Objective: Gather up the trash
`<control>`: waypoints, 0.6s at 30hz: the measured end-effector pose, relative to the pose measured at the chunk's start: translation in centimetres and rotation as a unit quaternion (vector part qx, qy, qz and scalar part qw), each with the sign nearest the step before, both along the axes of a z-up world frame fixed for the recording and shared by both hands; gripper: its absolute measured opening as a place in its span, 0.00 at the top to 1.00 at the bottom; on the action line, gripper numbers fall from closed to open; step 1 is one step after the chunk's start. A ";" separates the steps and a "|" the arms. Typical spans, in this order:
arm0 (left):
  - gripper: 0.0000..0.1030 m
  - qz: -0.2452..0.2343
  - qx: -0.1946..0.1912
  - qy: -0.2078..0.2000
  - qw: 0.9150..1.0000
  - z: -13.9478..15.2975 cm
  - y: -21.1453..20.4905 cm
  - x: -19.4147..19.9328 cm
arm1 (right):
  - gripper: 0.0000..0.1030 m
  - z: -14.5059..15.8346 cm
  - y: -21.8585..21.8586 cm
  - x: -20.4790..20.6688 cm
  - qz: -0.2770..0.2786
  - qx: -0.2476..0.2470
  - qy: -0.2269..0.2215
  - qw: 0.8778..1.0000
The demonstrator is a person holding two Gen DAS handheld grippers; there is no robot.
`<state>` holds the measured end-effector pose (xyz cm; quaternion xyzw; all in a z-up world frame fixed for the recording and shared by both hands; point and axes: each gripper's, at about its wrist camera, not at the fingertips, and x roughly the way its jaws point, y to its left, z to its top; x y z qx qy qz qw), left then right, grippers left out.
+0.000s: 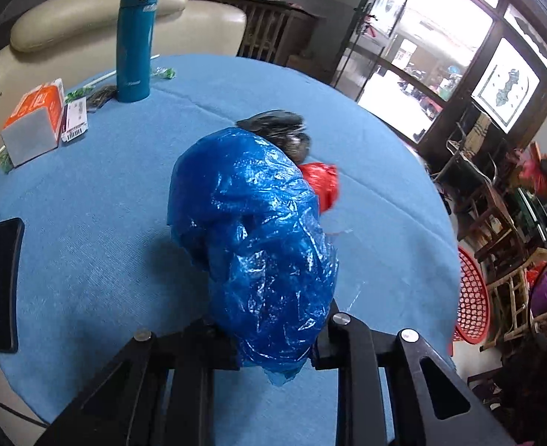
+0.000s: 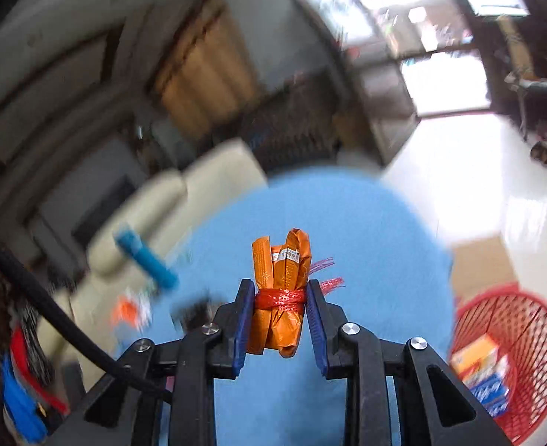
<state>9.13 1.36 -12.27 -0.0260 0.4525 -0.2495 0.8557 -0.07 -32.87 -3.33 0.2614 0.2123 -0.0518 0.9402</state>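
In my left wrist view, my left claw (image 1: 273,349) is clamped on a crumpled blue plastic bag (image 1: 258,241), held above the round table (image 1: 87,193) with its blue cloth. Behind the bag lie a black bag (image 1: 277,130) and a red bag (image 1: 323,182). A teal bottle (image 1: 136,37) stands far back.

In my right wrist view, my right claw (image 2: 280,316) grips an orange wrapper bundle (image 2: 280,297) tied with red net. A red basket (image 2: 511,356) stands at the right, beside the table.
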 end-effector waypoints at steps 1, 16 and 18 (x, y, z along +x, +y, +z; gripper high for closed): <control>0.76 -0.003 -0.006 -0.001 1.000 0.2 -0.1 -0.6 | 0.71 0.7 0.2 -0.8 -0.001 -0.013 -0.010 1.000; 0.76 -0.018 -0.020 -0.051 0.998 4.0 -1.4 -2.6 | 0.71 -5.0 4.2 -6.2 0.072 -0.072 0.054 0.993; 0.76 -0.017 -0.024 -0.063 0.998 5.1 -1.3 -2.8 | 0.71 -4.7 4.2 -6.5 0.069 -0.073 0.046 0.994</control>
